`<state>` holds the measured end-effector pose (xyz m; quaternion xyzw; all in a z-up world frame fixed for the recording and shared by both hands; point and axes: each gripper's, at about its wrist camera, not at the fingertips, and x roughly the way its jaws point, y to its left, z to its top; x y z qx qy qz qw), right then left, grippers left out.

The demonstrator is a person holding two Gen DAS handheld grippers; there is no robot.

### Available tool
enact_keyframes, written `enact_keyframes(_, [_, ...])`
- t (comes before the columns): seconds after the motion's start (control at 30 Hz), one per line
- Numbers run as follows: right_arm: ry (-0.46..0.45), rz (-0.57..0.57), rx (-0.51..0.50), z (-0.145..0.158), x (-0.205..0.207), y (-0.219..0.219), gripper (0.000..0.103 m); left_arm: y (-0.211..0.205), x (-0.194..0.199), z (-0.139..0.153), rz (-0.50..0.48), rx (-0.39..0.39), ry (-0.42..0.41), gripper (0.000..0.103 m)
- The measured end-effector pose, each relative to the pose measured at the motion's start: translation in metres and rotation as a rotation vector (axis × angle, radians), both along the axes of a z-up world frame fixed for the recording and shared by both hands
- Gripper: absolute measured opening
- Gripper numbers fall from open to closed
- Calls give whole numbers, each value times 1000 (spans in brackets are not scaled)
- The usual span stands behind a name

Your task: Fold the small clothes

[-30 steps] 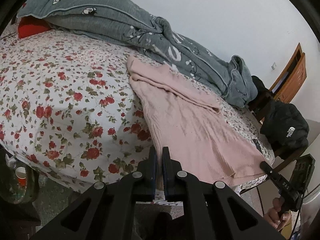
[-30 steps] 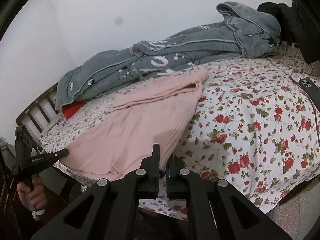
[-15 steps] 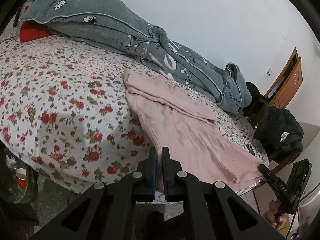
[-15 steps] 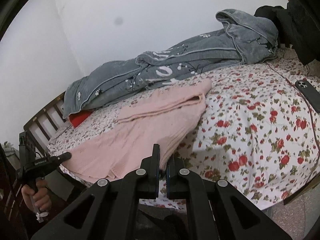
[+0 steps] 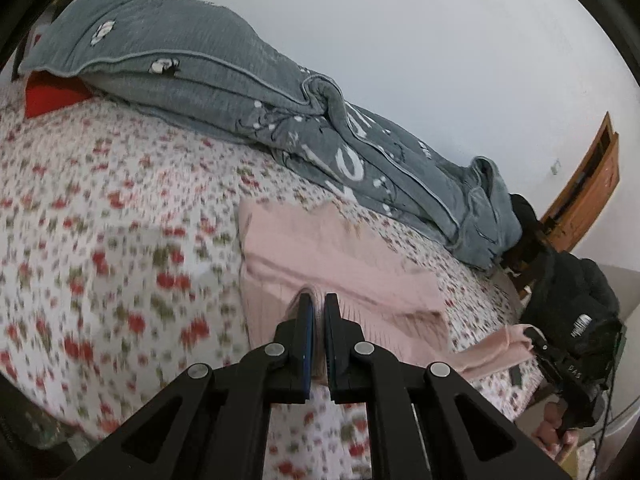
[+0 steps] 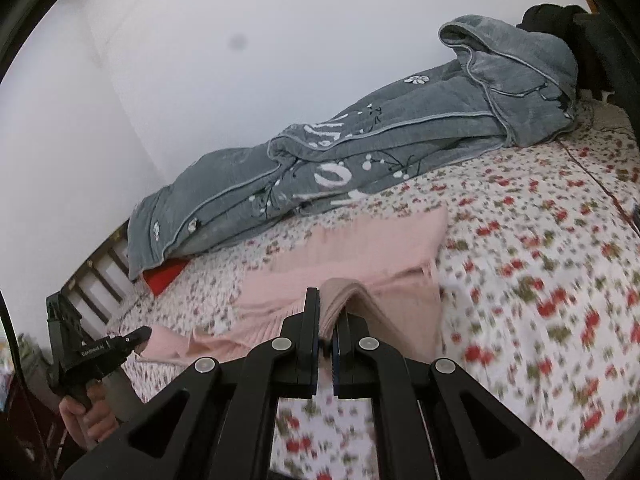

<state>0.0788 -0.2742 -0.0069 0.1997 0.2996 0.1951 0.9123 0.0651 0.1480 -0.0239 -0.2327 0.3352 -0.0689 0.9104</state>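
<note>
Since a second ago, both claws have lifted the near edge of the pink garment (image 5: pixel 352 280) off the bed and are carrying it toward the far end, where earlier it lay flat.

Item: left claw (image 5: pixel 316 308). I am seeing it clenching a raised fold of the pink cloth between its fingers, at the near left corner.

Item: right claw (image 6: pixel 328 312). It is likewise pinching a bunched ridge of the same cloth, which is arching up between the fingers (image 6: pixel 312 312). In the left view this claw is showing at the lower right, with cloth stretching to it.

Item: pink garment. It is lying on the flowered bedsheet (image 5: pixel 100 240), mid-bed, its far part already doubled over, its near edge hanging in the air between the two claws.

Item: grey quilt (image 5: pixel 240 92), heaped along the wall behind the garment, apart from it. A red cushion (image 5: pixel 52 94) is peeking out beneath its end.

Item: black jacket (image 5: pixel 576 300), beyond the bed's foot, beside a wooden door (image 5: pixel 588 188).
</note>
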Motion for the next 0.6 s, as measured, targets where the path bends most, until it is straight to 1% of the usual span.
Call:
enact_keyframes(0.1, [9, -9, 0, 3, 32, 2, 5, 0, 30, 5, 13, 9, 11, 6])
enact_keyframes(0.3, [63, -21, 64, -4, 96, -1, 5, -1, 89, 3, 32, 29, 36, 6])
enact_keyframes(0.47, [121, -40, 97, -21, 145, -3, 5, 1, 138, -12, 53, 21, 77, 6])
enact_keyframes(0.6, [171, -49, 99, -40, 181, -1, 5, 1, 177, -33, 54, 15, 112, 6])
